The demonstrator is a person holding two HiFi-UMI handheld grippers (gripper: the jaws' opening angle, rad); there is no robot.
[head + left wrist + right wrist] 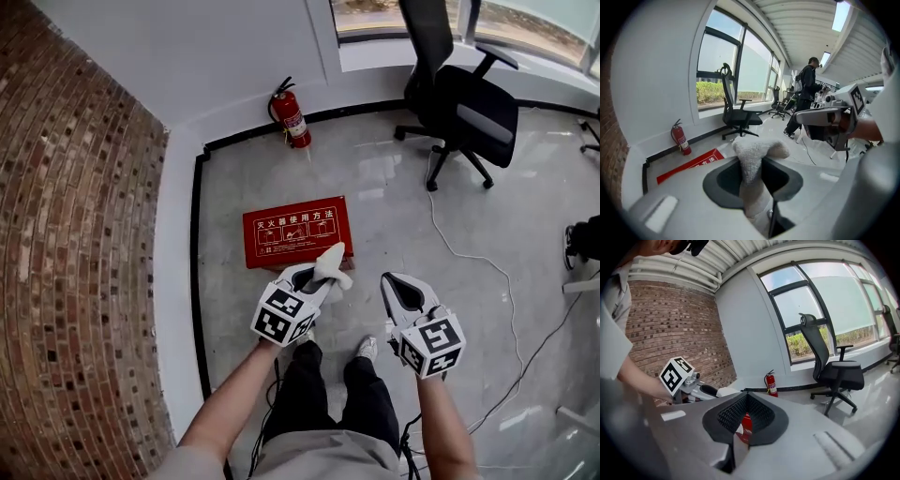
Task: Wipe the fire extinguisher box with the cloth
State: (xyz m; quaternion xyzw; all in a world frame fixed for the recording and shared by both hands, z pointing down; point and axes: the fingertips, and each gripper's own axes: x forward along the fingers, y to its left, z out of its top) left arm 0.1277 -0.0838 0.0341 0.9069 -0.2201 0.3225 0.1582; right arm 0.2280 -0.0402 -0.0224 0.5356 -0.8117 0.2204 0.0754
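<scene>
The red box [297,232] lies flat on the floor [375,178], lid up. The extinguisher [292,117] stands beyond it, at the wall.

The left claw [314,277] is clenched on the white cloth [335,262], over the box's near edge and, it seems, held above it, not touching. The cloth is fluffy, light and limp. It is pinched low, and its free end flops past the tips, so a good wad stands out to rub with.

The right claw [401,292], to the near right of the box, is closed with nothing in it.

The box looks stiff and smooth-painted, likely metal. It may slide on the glossy floor under a hard wipe, so the right claw could brace an edge.
</scene>
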